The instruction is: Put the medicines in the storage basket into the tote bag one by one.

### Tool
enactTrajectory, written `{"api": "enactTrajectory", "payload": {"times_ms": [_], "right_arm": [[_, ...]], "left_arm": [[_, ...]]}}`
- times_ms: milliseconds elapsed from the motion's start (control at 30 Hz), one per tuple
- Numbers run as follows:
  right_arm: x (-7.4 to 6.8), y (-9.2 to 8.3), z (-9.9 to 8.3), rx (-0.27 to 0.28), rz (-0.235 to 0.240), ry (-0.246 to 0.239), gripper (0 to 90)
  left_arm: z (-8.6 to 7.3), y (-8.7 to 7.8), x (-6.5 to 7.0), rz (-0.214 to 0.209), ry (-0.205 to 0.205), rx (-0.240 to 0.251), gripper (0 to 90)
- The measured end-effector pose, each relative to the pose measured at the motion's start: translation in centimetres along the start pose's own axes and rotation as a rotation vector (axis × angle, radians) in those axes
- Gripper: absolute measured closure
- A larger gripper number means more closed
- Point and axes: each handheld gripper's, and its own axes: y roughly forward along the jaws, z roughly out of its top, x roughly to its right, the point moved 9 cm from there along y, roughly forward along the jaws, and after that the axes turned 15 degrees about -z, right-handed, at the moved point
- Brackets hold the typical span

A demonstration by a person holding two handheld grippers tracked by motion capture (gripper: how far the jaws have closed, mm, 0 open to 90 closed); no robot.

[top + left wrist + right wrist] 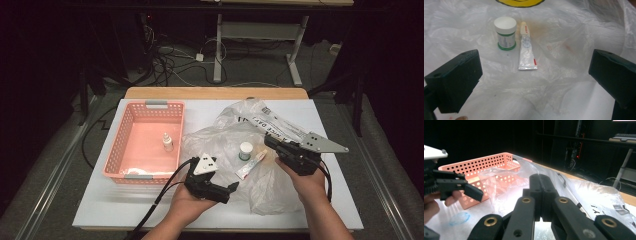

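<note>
Plastic bag [260, 150] blurs tube [527, 48] print; left hand-held gripper [534, 77] gapes empty, right hand-held gripper [541, 195] pinches bag.

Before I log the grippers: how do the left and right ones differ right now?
The left gripper has its jaws wide open with nothing between them; the right gripper is shut. The left points at the jar and tube; the right is at the plastic bag. Each sits in a hand.

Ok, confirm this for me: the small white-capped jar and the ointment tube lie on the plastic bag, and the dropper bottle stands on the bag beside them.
One thing is off: the dropper bottle stands inside the pink basket, as the high view shows. The white-capped jar and the ointment tube do lie on the plastic bag.
</note>
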Motion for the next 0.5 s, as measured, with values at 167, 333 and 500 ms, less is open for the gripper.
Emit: {"api": "enactTrajectory", "payload": {"times_ms": [167,333,500], "right_arm": [[-0.1,0.0,0.0,-0.001,0.003,-0.002,90.0],[0.0,0.0,0.0,-0.001,-0.002,-0.001,90.0],[0.0,-0.1,0.0,0.0,-0.001,-0.002,90.0]], "left_arm": [[-0.5,-1.6,-0.8,0.031,-0.006,0.006,0.0],[-0.9,-3.5,-1.7,0.062,-0.018,0.023,0.0],[-1.4,-5.5,-2.9,0.117,-0.026,0.037,0.0]]}}
